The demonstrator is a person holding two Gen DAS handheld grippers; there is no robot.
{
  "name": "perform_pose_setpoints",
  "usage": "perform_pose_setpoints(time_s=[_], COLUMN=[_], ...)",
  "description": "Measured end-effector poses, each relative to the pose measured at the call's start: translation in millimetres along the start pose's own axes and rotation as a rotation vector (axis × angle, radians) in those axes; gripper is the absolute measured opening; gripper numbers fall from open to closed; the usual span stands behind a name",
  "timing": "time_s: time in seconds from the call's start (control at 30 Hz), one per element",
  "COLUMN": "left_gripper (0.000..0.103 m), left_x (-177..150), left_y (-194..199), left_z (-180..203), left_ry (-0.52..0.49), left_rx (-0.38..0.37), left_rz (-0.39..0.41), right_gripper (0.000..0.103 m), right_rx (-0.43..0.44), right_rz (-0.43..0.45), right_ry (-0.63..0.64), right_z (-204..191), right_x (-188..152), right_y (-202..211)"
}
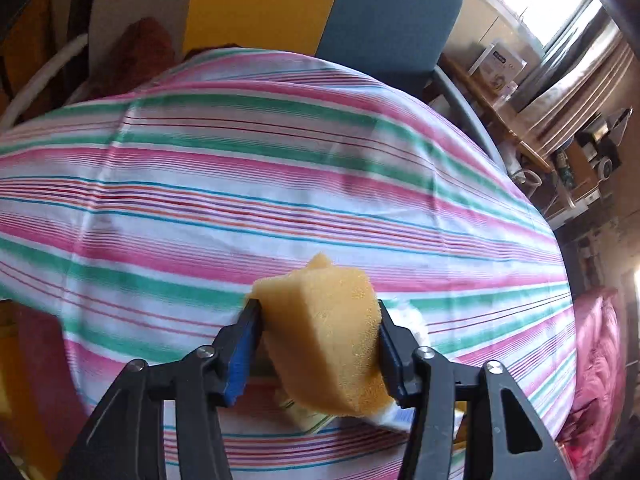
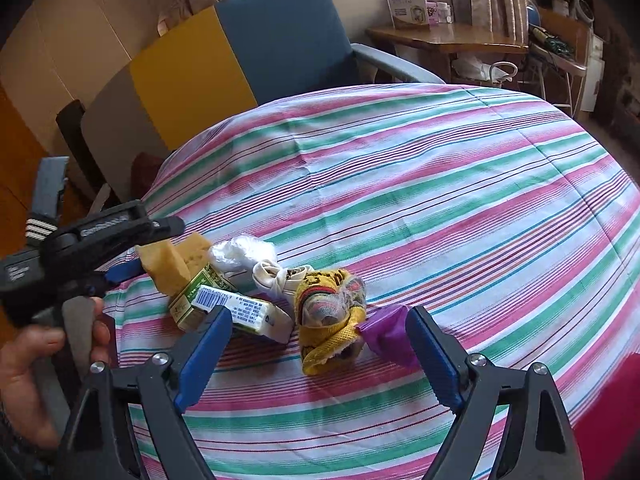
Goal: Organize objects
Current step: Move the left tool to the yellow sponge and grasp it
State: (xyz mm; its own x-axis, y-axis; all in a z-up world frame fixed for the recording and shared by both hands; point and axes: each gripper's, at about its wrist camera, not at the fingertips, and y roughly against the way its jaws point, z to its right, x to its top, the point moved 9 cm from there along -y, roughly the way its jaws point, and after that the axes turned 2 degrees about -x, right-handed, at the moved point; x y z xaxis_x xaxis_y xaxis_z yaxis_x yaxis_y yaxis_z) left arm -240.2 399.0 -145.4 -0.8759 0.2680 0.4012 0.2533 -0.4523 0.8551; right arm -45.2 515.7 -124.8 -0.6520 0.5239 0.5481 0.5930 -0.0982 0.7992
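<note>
Left gripper (image 1: 318, 322): its blue pads are pressed on both sides of the yellow sponge (image 1: 328, 328), so the sponge is gripped and carried at the left end of the heap of things.
Right gripper (image 2: 318, 334): it is held with the jaws wide apart and nothing is pressed between them; a purple bag (image 2: 386, 334) lies just beside the inner face of its right finger, and whether it is touched cannot be told.
Hand (image 2: 36, 364): in the right wrist view the person's hand is seen around the handle of the left gripper, at the left edge of the picture.
Table (image 2: 460, 200): it is covered with a cloth striped in pink, green and white, and most of the cloth is bare.
Heap: the things are gathered near the near edge of the table, toward its left side.
Boxes: a green box (image 2: 196, 292) and a white box with a barcode (image 2: 244, 308) are laid touching each other, just beside the sponge.
White bag (image 2: 242, 254): it is placed behind the boxes.
Yellow knitted piece (image 2: 328, 312): it lies between the boxes and the purple bag.
Armchair (image 2: 288, 36): a blue one is seen behind the far edge of the table.
</note>
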Motion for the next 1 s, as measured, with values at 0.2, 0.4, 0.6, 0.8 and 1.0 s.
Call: perform_pose_setpoints(time_s=[0.2, 0.4, 0.6, 0.8, 1.0], left_gripper=[0.042, 0.042, 0.042, 0.043, 0.043], left_x=[-29, -86, -139, -168, -185], left_y=[48, 97, 139, 162, 177], left_z=[-14, -25, -28, -34, -55], left_ry=[-0.065, -0.169, -0.265, -0.286, -0.241], left_rx=[-0.055, -0.064, -0.084, -0.107, -0.113], left_rz=[0.056, 0.097, 0.146, 0.166, 0.166], right_gripper=[0.089, 0.089, 0.085, 0.067, 0.063], right_rx=[-0.002, -0.020, 0.000, -0.017, -0.055], right_rz=[0.011, 0.019, 0.105, 0.025, 0.000], right_ry=[0.029, 0.017, -0.191, -0.275, -0.260], right_z=[-5, -1, 43, 63, 64], right_x=[1, 3, 21, 15, 11], right_y=[1, 0, 17, 2, -5])
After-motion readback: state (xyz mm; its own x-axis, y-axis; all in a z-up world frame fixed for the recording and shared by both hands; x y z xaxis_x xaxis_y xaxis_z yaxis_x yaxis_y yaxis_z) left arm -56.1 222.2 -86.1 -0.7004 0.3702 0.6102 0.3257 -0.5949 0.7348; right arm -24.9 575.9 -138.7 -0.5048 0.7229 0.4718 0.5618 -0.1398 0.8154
